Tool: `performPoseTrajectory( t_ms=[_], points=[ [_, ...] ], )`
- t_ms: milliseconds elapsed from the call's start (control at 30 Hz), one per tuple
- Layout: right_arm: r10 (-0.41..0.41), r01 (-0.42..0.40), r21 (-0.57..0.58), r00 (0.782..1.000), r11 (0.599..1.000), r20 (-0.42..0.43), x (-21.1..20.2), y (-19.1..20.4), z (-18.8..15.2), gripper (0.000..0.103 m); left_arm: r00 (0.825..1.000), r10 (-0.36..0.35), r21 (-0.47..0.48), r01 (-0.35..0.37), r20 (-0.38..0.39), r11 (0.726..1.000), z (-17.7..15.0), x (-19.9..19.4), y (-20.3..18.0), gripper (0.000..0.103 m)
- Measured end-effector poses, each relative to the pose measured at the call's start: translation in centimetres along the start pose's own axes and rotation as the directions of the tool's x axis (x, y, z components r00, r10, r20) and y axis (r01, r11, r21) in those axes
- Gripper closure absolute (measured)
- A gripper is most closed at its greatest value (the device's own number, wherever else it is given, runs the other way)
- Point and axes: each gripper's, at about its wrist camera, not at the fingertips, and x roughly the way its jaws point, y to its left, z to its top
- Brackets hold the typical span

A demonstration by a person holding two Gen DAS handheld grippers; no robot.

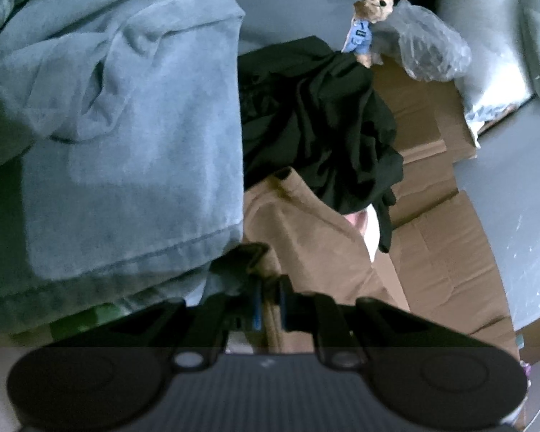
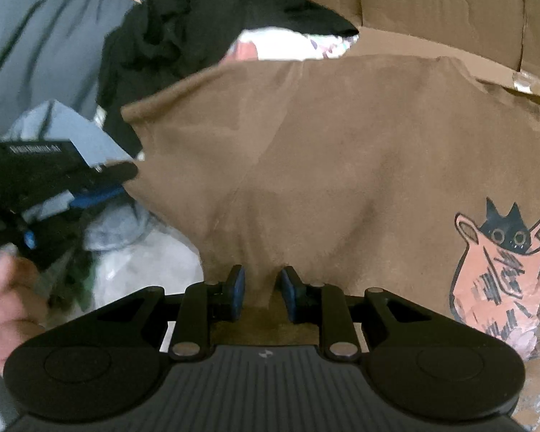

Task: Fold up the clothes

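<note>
Both grippers are on the brown T-shirt, which lies spread over flattened cardboard. My right gripper has its blue pads pinching a raised ridge of the shirt's near hem, jaws narrow with the fabric bunched between them. My left gripper is nearly closed; in its own view the blue pads sit close together on the brown cloth's edge. From the right wrist view I also see the left gripper at the shirt's left edge, with a hand behind it.

Surroundings: a pile of black clothes crowds the far side of the shirt and overlaps a white garment showing beneath it. A large blue-grey garment hangs close on the left of the left wrist view and blocks that whole side. Beyond the black pile sit a small plush toy in a blue uniform and a crumpled clear plastic bag. A cat print marks the shirt at right.

Hard to read: the left pads are in shadow and partly covered by blue-grey fabric, so exactly how much brown cloth they hold is unclear. The print's lettering is cut off at the frame edge. Both views are motion-blurred.
</note>
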Motion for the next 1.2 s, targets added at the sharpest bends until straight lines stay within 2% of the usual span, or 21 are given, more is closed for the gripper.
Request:
performPoseTrajectory(
  t_ms=[133,233,467,733,800,933,1200],
  points=[
    [0.003,-0.003,-0.037,1.000,0.999,0.023,-0.8,0.2,0.2,0.073,1.000,-0.022,0.002,0.022,0.007,1.000,0.2,-0.1,0.0,0.093],
    [-0.001,0.002,-0.051,1.000,0.999,0.018,-1.1,-0.4,-0.2,0.073,0.998,-0.069,-0.006,0.069,0.012,0.998,0.3,-0.3,-0.1,0.093],
    [0.017,-0.018,0.029,0.999,0.999,0.037,-1.4,-2.1,-0.6,0.073,0.996,-0.093,-0.020,0.094,0.016,0.995,0.6,-0.3,0.0,0.094],
    [0.100,-0.099,-0.019,0.994,0.995,0.050,-0.1,0.6,0.2,0.073,0.992,-0.125,-0.007,0.126,0.010,0.992,0.7,-0.6,-0.4,0.094],
    [0.093,-0.092,-0.035,0.995,0.995,0.039,0.8,1.1,0.3,0.073,0.990,-0.142,0.004,0.141,0.005,0.990,0.7,-0.8,-0.7,0.094],
    [0.094,-0.094,-0.023,0.995,0.995,0.027,2.1,1.2,0.4,0.075,0.987,-0.154,0.020,0.155,-0.036,0.988,0.5,-0.6,-1.1,0.094],
    [0.062,-0.061,-0.044,0.998,0.997,0.000,3.5,1.3,0.0,0.076,0.971,-0.201,0.056,0.209,-0.127,0.976,-0.1,-0.3,-2.2,0.094]
  ],
)
